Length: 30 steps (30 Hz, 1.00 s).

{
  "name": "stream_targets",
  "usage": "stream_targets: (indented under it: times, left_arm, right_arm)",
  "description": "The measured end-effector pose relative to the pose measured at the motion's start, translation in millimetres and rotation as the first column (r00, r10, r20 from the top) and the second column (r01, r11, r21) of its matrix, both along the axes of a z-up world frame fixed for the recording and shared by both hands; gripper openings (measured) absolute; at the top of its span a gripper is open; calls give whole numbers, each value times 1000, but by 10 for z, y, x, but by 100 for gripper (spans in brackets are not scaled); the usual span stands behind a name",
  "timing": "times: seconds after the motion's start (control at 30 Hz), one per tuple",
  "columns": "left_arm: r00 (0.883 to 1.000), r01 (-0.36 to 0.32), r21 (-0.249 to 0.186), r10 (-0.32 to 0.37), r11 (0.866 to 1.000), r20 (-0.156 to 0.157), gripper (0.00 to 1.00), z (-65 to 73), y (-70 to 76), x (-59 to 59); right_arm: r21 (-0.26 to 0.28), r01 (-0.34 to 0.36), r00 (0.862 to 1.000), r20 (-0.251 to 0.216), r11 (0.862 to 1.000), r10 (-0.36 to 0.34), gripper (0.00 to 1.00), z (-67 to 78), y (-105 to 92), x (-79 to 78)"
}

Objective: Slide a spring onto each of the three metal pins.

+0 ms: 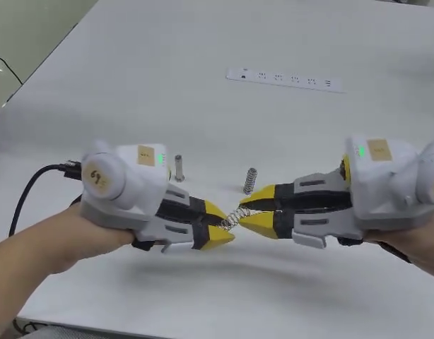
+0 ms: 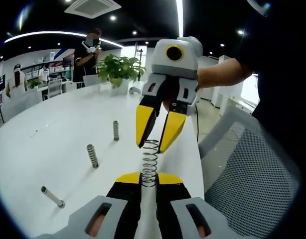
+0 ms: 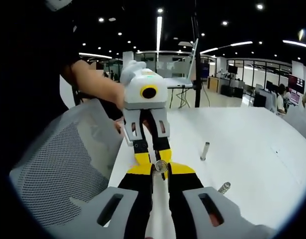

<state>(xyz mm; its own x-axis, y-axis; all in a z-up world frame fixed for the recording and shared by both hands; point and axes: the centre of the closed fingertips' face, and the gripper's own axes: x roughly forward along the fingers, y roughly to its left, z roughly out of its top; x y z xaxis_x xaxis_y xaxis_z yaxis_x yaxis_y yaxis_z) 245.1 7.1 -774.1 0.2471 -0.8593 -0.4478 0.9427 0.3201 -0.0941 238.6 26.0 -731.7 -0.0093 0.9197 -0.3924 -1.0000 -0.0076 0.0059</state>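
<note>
Left gripper [image 1: 226, 227] clamped on spring [image 1: 235, 217]; right gripper [image 1: 245, 210] pinches its other end. Open workbench [image 1: 203, 106] beyond both, edge close behind them. I can't see inside the coil.

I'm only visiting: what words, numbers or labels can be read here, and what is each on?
No text can be quoted with confidence.
Round sticker on the back of the left gripper: dark marks, perhaps digits, too blurred to read.
Yellow tag on the left gripper, another on the right gripper: too small to read.
Power strip on the table: markings too small to read.
</note>
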Motion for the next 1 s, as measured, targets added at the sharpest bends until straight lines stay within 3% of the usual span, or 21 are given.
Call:
stream_targets:
  times: [0.27,0.53,0.8,0.87,1.0]
  left_arm:
    - [1000,11,-9,-11,1000,14,2,55,-51,-6]
    - [1000,5,-11,-4,1000,16,2,59,-20,15]
    - [1000,-19,-48,18,999,-11,2,108,-30,20]
    - [999,-35,-58,33,998,-31,3,112,-28,28]
    - [998,-52,-64,50,997,-35,3,129,-9,52]
  right_arm:
    - [31,-16,1000,15,999,15,8,79,138,-35]
    - [22,-17,999,49,1000,16,8,96,132,-32]
    - [61,-5,998,67,998,1,7,145,134,-20]
    - [62,-5,998,70,998,0,7,152,134,-15]
    - [70,5,998,62,998,-10,7,169,126,10]
